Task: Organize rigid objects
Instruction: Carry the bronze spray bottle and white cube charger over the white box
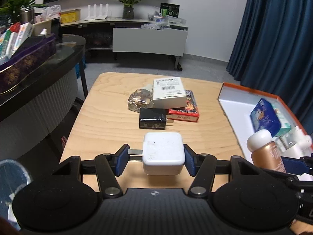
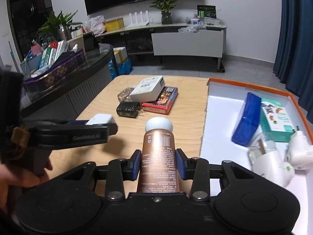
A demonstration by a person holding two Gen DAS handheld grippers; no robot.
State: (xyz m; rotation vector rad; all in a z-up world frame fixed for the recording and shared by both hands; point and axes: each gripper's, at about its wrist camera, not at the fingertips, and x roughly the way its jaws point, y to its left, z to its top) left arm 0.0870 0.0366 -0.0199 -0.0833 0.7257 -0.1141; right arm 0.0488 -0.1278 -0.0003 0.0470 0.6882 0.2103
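Note:
My left gripper is shut on a white plug adapter, held just above the wooden table; it also shows in the right wrist view. My right gripper is shut on a copper tube with a white cap, also seen in the left wrist view, beside the orange-rimmed white box. On the table's middle lie a black charger, a white carton, a red card box and a clear glass bottle.
The orange-rimmed box at the right holds a blue pack, a teal carton and white plug-in devices. A dark counter with a purple tray of boxes stands at the left. A TV cabinet is at the back.

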